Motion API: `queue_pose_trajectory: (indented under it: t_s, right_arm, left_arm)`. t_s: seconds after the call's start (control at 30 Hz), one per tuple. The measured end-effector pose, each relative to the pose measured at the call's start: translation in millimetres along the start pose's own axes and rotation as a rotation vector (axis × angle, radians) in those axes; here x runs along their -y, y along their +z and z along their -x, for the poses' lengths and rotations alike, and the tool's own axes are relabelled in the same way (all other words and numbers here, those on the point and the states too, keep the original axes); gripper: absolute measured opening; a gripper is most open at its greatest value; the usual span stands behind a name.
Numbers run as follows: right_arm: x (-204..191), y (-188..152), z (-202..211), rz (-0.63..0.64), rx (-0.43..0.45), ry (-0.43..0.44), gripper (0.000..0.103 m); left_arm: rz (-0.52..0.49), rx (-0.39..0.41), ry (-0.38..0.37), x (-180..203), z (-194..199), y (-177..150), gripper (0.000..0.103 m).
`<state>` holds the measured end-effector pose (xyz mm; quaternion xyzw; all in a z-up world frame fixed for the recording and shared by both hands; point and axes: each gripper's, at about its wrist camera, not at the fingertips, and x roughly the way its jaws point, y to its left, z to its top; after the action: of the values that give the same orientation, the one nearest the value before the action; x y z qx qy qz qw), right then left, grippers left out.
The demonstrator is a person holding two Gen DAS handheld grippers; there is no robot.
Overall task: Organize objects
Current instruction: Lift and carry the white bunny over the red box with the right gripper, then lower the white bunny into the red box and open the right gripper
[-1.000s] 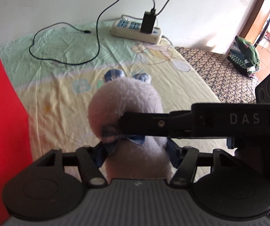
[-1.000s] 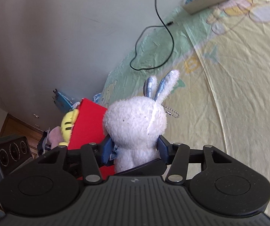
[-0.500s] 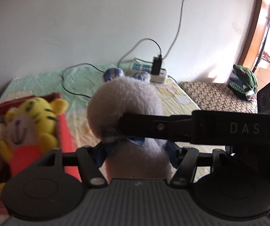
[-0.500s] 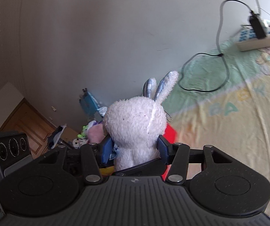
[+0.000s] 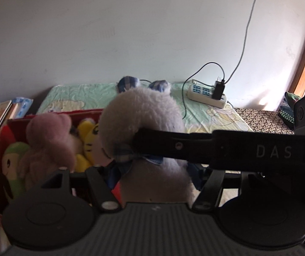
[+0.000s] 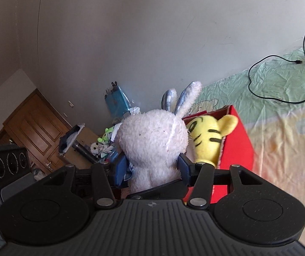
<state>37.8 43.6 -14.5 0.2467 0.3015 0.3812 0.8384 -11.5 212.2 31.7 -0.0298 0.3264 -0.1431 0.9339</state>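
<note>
Two grippers pinch one white plush rabbit (image 6: 152, 140) at once, and it hangs in the air above the near end of a red box (image 6: 236, 149) that stands on the bed (image 6: 280, 132). From the right wrist view, the right gripper (image 6: 151, 170) has its blue pads pressed into both sides of the rabbit's body below the head, and the blue-lined ears stick up behind. From the left wrist view, the left gripper (image 5: 152, 172) closes on the same rabbit (image 5: 141, 115) lower on its body, its pads sunk in the fur beside a blue checked bow; its jaws are opening slightly, with the toy between them and the pads touching it. One black finger of the right gripper, marked DAS, crosses that view from the right and lies against the rabbit's neck. Inside the red box (image 5: 52, 115) sit a pink plush toy (image 5: 50, 140), a yellow striped tiger (image 6: 207, 136) and a green toy (image 5: 13, 162), close together. Farther along the bed (image 5: 84, 93), by the wall, lies a white power strip (image 5: 205, 95) with a black charger plugged in, and a black cable (image 6: 284, 79) loops over the sheet.
</note>
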Motion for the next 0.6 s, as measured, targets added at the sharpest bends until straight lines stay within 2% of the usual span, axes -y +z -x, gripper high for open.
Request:
queue_pose_trajectory:
  t_s: [0.2, 0.37, 0.6]
  right_arm:
    - [-9, -6, -28, 0.003, -0.023, -0.055, 0.054]
    - [-10, -9, -40, -0.052, -0.037, -0.052, 0.054]
    - [-12, -14, -65, -0.067, -0.098, -0.100, 0.054]
  left_arm:
    - [0.042, -0.033, -0.028, -34, -9, -5, 0.067]
    - [0.042, -0.047, -0.040, -54, -10, -5, 0.067]
    - [0.020, -0.087, -0.014, -71, -17, -10, 0.068]
